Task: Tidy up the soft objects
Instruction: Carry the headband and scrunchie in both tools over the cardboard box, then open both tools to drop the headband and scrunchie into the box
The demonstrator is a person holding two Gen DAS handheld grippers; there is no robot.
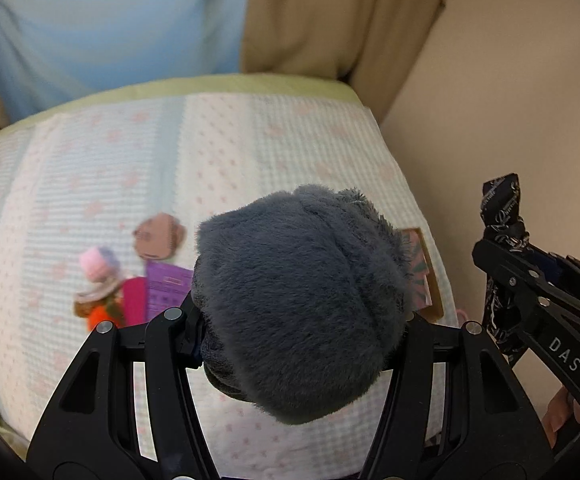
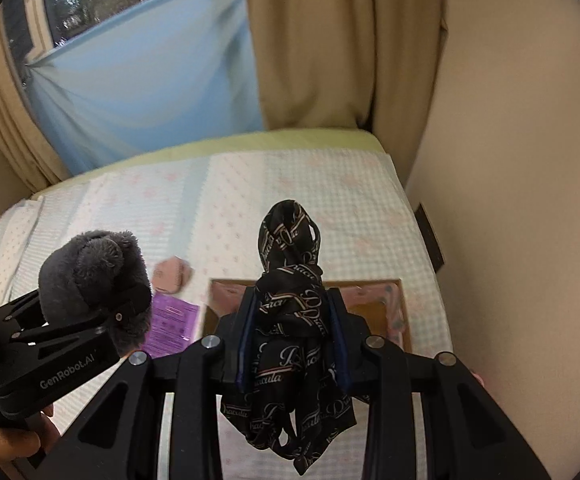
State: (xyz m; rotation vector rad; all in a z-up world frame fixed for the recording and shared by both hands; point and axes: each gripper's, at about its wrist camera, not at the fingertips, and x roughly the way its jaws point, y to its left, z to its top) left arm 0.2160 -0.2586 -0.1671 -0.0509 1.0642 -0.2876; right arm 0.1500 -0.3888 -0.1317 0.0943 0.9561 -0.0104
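Left wrist view: the left gripper (image 1: 303, 320) is being pointed steeply down over the bed (image 1: 218, 152), near its right edge. A grey plush toy (image 1: 301, 300) is being squeezed between its partly closed jaws, clear of the cover. A pink-hatted doll (image 1: 100, 284), a purple card (image 1: 168, 290) and a tan face-shaped pad (image 1: 158, 240) are being left lying toward the bed's near left. The right gripper (image 1: 505, 264) is being held alongside at the frame's right.

Right wrist view: the right gripper (image 2: 293, 340) is being angled down over a shallow brown box (image 2: 393, 308) sitting by the bed's right edge. A black printed scarf (image 2: 293, 320) is being pinched in its narrowly closed jaws, with folds being left hanging below. The left gripper (image 2: 102, 296), still loaded with the toy, is being held at the left; fingers (image 2: 14, 440) are being wrapped around its handle.
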